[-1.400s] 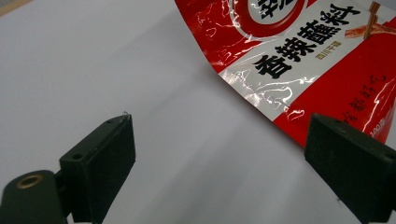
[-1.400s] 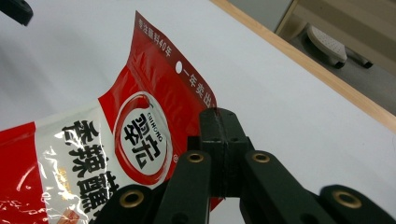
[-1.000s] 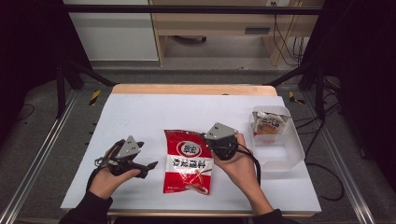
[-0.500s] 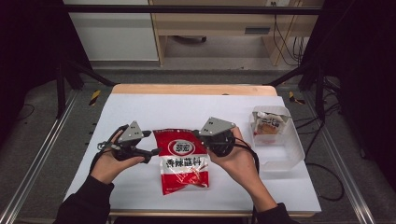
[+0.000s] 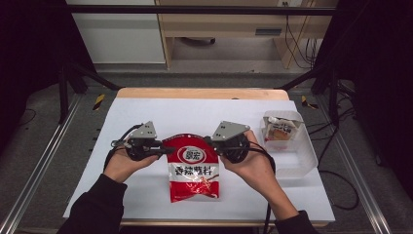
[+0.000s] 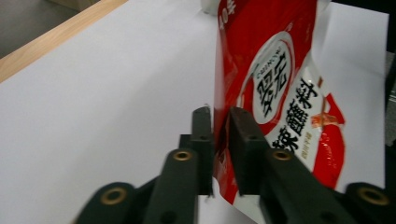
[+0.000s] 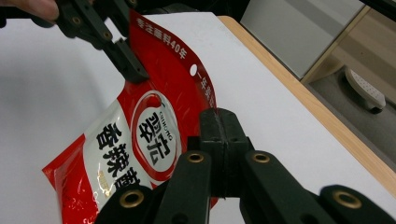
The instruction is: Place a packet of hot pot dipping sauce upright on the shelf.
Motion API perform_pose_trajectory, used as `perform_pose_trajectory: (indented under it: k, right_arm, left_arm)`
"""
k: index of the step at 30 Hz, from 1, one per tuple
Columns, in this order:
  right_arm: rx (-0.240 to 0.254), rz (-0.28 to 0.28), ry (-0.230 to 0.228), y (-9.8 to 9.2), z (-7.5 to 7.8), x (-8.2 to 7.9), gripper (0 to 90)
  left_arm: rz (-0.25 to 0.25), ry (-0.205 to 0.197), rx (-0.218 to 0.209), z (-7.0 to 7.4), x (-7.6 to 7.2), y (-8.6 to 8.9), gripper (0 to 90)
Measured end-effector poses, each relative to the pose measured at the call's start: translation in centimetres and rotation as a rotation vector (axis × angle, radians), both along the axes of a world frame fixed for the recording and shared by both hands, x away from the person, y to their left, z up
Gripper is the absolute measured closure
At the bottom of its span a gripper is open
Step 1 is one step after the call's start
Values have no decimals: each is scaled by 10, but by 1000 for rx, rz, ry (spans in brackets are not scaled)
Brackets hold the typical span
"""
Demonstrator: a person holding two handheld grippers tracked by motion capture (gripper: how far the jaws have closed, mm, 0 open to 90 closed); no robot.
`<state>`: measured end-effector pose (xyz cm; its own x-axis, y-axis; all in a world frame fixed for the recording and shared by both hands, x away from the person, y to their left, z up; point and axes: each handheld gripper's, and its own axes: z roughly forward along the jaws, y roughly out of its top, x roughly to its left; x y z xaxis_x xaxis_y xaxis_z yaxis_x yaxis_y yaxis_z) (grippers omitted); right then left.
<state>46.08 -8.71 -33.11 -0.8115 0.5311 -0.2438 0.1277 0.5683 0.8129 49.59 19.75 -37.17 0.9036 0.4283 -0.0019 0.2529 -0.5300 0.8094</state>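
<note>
There is one red seasoning packet [image 5: 193, 168], and it is held up over the front middle of the white worktop [image 5: 195, 114], its top edge pinched at both upper corners and its lower part hanging toward the person. In the left gripper view the packet [image 6: 275, 93] is cut off at the top of the picture, and its lowest corner goes behind the black jaws. In the right gripper view the packet [image 7: 140, 135] is cut off at the bottom, and the small white print along its top edge is hard to read. Two grippers hold it. The left hand-held gripper [image 5: 163, 150] is at the packet's left upper corner; its jaws have just been closing and now they press on the thin edge of the packet, as the left gripper view [image 6: 215, 135] shows. The right hand-held gripper [image 5: 214, 145] is at the packet's right upper corner, with its jaws fully together on the packet's edge [image 7: 219, 140]. Each gripper is carried by one hand; the forearms are cut off at the bottom of the high view. To the right of the packet, well apart from it, stands one clear plastic container [image 5: 304, 161] on the worktop, and inside it lies one smaller packet [image 5: 281, 131] whose print is too small to make out.
</note>
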Motion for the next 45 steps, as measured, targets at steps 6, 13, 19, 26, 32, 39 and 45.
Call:
perform_pose_trajectory:
  k: [6,13,19,26,32,39,45]
  right_arm:
    - [-5,2,33,-15,4,2,900]
    - [-67,10,44,-28,14,6,564]
    - [-188,68,107,-24,21,9,302]
    - [-284,138,194,-13,21,12,444]
    - [-329,199,223,-3,19,15,670]
    - [-339,195,218,1,21,18,860]
    - [-360,181,217,4,26,19,891]
  left_arm:
    - [-48,-9,10,13,-6,-10,900]
    - [-93,-41,43,24,-11,-21,900]
    - [-115,-64,51,33,-17,-25,900]
    - [-130,-91,56,44,-21,-26,900]
    - [-129,-99,51,50,-23,-24,900]
    - [-112,-101,39,53,-21,-21,900]
    - [-98,-92,15,53,-18,-19,900]
